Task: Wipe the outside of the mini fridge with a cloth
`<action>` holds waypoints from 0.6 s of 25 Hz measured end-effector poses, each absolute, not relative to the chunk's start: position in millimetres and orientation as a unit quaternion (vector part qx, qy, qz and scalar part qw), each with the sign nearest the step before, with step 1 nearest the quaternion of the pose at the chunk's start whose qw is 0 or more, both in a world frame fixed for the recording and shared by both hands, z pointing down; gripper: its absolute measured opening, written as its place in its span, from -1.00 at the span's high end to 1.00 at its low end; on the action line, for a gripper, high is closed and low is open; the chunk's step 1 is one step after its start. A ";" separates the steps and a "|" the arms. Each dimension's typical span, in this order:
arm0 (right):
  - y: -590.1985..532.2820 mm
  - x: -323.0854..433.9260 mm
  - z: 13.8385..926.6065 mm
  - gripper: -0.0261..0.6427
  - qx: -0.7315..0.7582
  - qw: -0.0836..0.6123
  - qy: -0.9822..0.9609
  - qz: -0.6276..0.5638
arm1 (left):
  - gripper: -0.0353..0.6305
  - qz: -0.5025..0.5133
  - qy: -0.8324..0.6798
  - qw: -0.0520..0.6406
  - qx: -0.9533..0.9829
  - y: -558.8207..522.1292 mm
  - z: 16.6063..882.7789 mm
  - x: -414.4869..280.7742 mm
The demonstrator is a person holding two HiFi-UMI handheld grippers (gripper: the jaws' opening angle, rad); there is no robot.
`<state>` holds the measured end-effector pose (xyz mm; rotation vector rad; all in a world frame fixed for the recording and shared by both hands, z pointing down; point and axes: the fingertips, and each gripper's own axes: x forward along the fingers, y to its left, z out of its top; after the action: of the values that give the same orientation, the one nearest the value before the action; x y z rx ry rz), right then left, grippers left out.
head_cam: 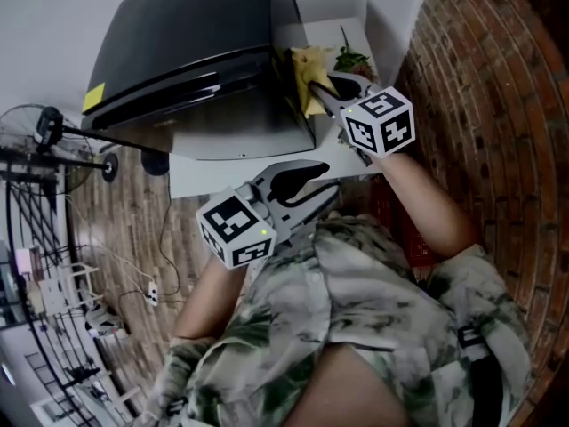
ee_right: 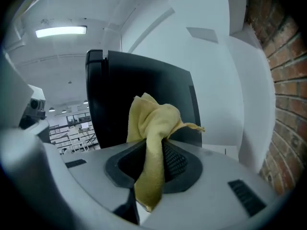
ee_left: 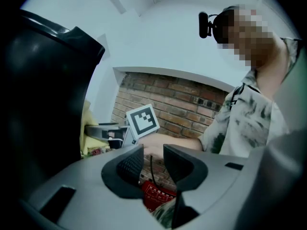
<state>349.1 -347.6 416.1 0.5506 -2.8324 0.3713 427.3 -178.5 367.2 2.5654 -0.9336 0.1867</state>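
Mini fridge (head_cam: 187, 43): black, occupying most of a white surface (head_cam: 206, 178). Cloth (head_cam: 308, 74): yellow, bunched, just beside the fridge's right side, toward the surface's far right corner. Right gripper (head_cam: 324, 87): clamped on the cloth. Left gripper (head_cam: 307, 181): jaws parted, nothing between them, at the surface's near edge.

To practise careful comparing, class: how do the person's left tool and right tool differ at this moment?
The right tool is shut on a yellow cloth; the left tool is open, with nothing between its jaws. The right tool is held out by the side of the black mini fridge; the left tool hangs back near the person's shirt. Both tools are grey.
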 end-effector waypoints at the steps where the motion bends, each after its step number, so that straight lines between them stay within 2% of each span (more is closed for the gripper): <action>1: -346.5 347.5 424.3 0.64 0.187 0.124 -0.966 0.127 | 0.48 0.067 -0.335 0.202 0.918 -178.2 367.7 427.3; 15: -341.3 338.4 532.4 0.64 0.188 0.235 -0.946 0.117 | 0.48 0.069 -0.336 0.209 0.915 -182.7 372.6 425.5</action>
<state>338.4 -341.3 532.4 0.5165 -2.5967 0.3218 425.5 -182.7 372.6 2.5462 -0.9358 0.1927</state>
